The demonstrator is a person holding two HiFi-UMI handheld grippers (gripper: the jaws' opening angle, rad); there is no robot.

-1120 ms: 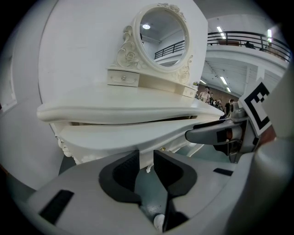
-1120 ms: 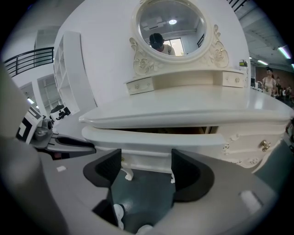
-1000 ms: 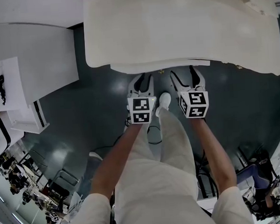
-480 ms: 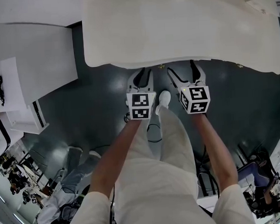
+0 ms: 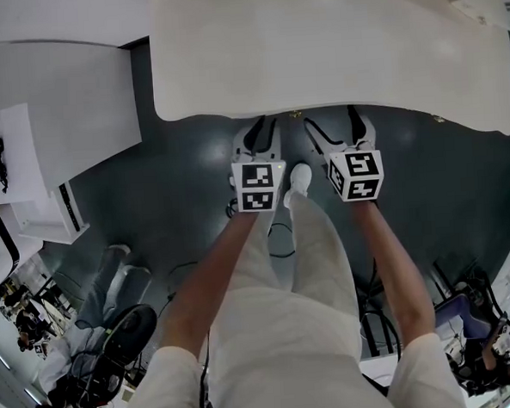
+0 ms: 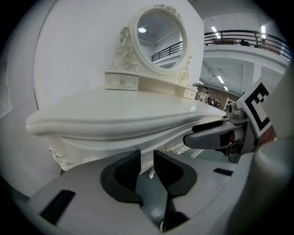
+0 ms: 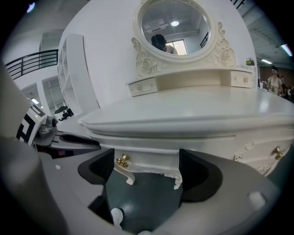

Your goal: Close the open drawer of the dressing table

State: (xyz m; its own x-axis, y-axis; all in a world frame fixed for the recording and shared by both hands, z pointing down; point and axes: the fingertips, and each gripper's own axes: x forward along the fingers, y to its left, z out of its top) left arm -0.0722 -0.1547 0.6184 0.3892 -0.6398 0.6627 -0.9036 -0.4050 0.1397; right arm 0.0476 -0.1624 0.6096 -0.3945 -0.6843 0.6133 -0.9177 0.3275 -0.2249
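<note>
From the head view, both tongs reach under the front edge of the white table (image 5: 314,48), the left tongs (image 5: 258,147) beside the right tongs (image 5: 341,137); the drawer is hidden beneath the top. In the left gripper view, the left tongs are narrow, with a slim empty gap between the jaws, and point at the table's front. In the right gripper view, the right tongs stand wide and hold nothing, framing the drawer (image 7: 147,158) and its gold knob (image 7: 122,160), which sit back under the overhang.
</note>
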